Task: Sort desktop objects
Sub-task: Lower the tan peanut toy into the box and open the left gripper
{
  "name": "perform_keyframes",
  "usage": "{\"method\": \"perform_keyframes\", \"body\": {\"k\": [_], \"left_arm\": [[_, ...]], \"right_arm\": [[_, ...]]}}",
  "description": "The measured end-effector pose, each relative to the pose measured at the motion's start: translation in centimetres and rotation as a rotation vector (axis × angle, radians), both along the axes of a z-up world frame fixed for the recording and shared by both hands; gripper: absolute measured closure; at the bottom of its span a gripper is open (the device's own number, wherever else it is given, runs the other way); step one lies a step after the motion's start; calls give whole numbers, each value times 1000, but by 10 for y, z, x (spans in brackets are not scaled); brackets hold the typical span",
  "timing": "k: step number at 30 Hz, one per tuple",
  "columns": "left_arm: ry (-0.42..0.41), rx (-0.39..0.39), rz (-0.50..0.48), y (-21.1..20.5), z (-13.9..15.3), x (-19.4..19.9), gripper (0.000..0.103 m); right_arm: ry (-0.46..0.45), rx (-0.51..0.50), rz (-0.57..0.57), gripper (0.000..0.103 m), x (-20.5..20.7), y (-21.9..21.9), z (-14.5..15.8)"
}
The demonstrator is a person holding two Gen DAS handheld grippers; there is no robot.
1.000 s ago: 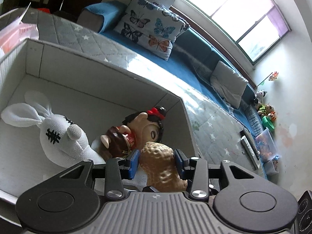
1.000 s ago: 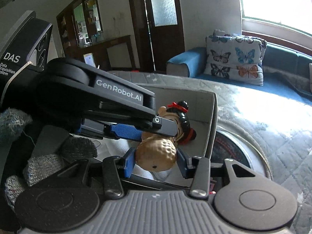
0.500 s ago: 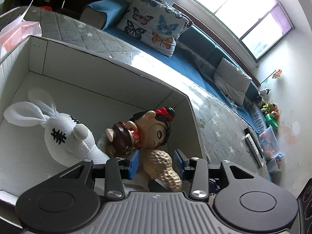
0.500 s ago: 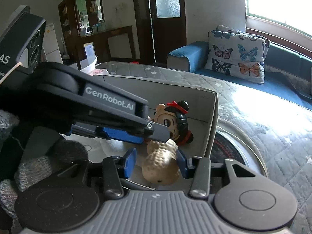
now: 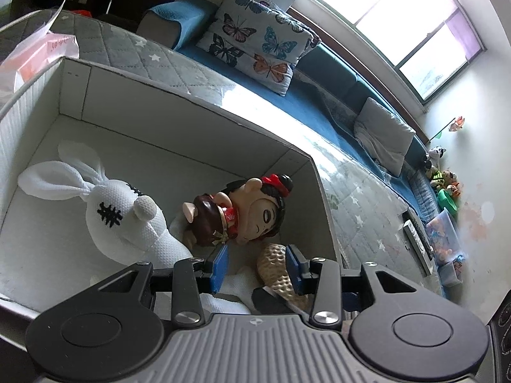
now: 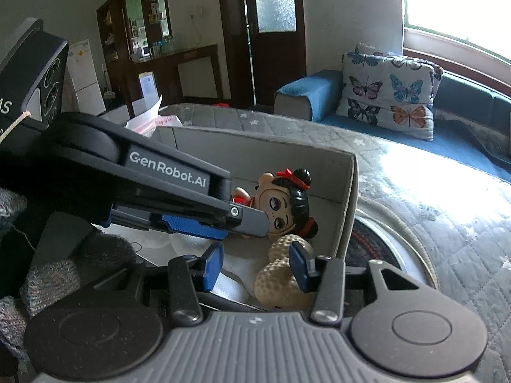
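The box holds a white rabbit, doll and peanut.

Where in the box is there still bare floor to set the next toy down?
In the box, bare floor lies along the far wall behind the white bunny, and on the near left between the bunny and the left wall. The right corner is crowded: the doll and the peanut toy lie there, with both open grippers, left gripper and right gripper, above them.
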State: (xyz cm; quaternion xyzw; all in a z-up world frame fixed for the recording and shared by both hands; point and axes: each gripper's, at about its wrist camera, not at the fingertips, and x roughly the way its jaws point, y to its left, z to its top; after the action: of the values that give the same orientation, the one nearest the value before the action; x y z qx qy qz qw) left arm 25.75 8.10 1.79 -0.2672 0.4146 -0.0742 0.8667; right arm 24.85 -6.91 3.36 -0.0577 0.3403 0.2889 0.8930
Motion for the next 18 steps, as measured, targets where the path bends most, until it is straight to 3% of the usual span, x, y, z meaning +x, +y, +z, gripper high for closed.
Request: {"method": "perform_keyframes", "body": {"k": [6,11,14,18], "left_arm": [[-24,14,0,-2,8,-14,61],[-32,35,-6,-7,11,-27,61],[-51,50,-8,-10,16,-37,61],[-65,55,-16,-15,22,-46,61]], "right_arm": [[-30,27,-23,56,-17,-10,10],[-56,34,-43,52,-34,-19,16],[-74,39,-56,43,-45,-24,19],[-86,53,-77,42,-59,-32,22]]}}
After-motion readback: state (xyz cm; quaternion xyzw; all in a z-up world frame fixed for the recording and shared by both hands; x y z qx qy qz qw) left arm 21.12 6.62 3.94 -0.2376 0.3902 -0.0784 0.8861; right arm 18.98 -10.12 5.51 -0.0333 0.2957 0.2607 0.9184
